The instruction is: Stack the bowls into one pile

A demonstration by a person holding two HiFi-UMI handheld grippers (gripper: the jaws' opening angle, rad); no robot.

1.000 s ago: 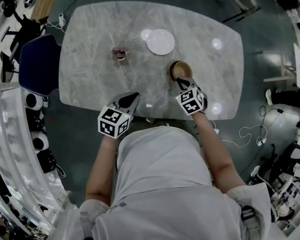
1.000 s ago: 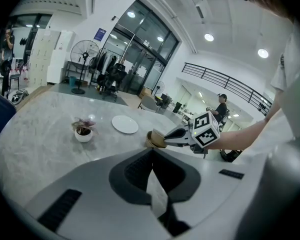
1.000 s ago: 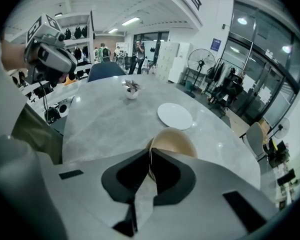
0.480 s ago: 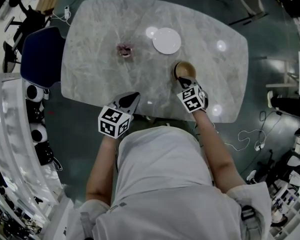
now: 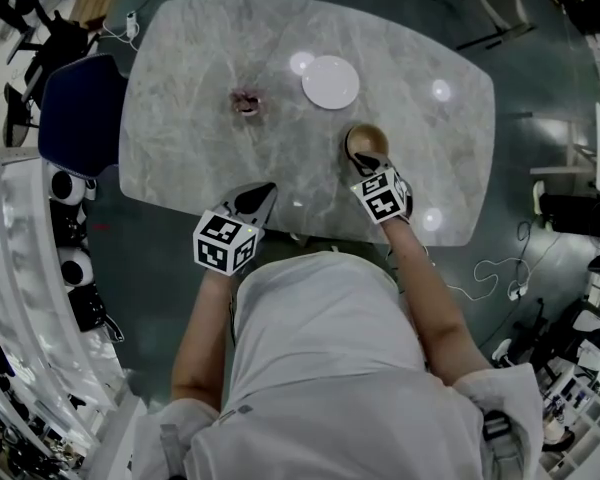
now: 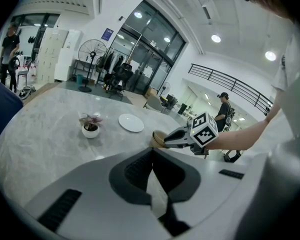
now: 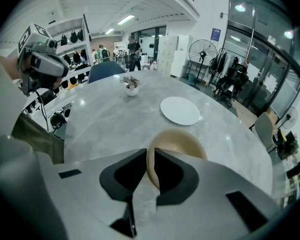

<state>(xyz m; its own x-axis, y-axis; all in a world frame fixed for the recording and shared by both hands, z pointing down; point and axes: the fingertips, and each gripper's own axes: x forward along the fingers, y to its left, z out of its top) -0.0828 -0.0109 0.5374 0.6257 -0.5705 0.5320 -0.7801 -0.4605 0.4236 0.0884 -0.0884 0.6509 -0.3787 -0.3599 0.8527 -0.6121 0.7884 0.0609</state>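
— Right gripper [image 7: 150, 150]?
— Just been opening: released, but astride the near rim of the tan bowl [image 7: 181, 141].
— Whereabouts of the bowl?
— Upright on the marble table [image 7: 100, 119], by the near edge, short of the white plate [image 7: 180, 110].
— Left gripper [image 6: 153, 151]?
— Clenched on nothing, hovering over the same edge, well apart from the bowl.

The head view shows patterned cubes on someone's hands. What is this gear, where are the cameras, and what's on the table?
No robot: a person holds a two-jaw claw in each hand; the cubes belong to them. One camera looks down from the head, one rides on each claw. On the marble table lie a white plate, a small potted plant and a tan bowl. The right claw has just been opening, the bowl's rim between its jaws. The left claw is shut and empty.
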